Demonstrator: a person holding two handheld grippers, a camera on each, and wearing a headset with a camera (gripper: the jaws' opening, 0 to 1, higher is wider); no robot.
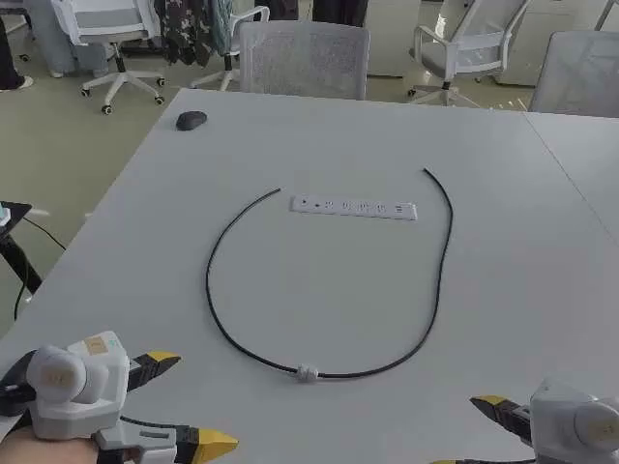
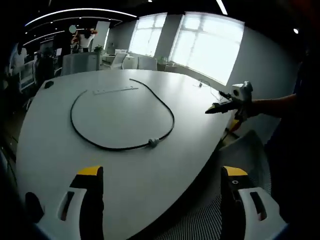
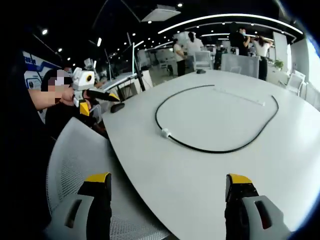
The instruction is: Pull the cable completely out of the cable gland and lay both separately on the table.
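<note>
Office: open-plan room with bright windows (image 2: 210, 45); people (image 3: 240, 37) stand in the background of both gripper views.
Surface (image 1: 319, 290): large, white, matte.
Power strip (image 1: 354, 207): white, lies flat toward the far edge, roughly midway between the left and right edges.
Mouse (image 1: 191, 120): dark, near the far left corner.
Chairs (image 1: 304, 58): mesh-backed, one pushed up against the far edge, others farther back on the floor.
Cable (image 1: 208, 290): black and thin, laid in an open loop at mid-surface. Both free ends point toward the far edge, one just left of the power strip and one just right of it. The closed part of the loop faces the near edge.
Gland (image 1: 308, 372): small and pale, threaded on the cable at the point of the loop closest to the near edge. Cable runs out of it on both sides.
Left gripper (image 1: 193, 401): held at the near edge, left side, well apart from the cable. Its yellow-tipped fingers (image 2: 90, 182) are spread wide with nothing between them.
Right gripper (image 3: 168, 178): held at the near edge, right side, well apart from the cable. Its fingers are spread wide and hold nothing.
</note>
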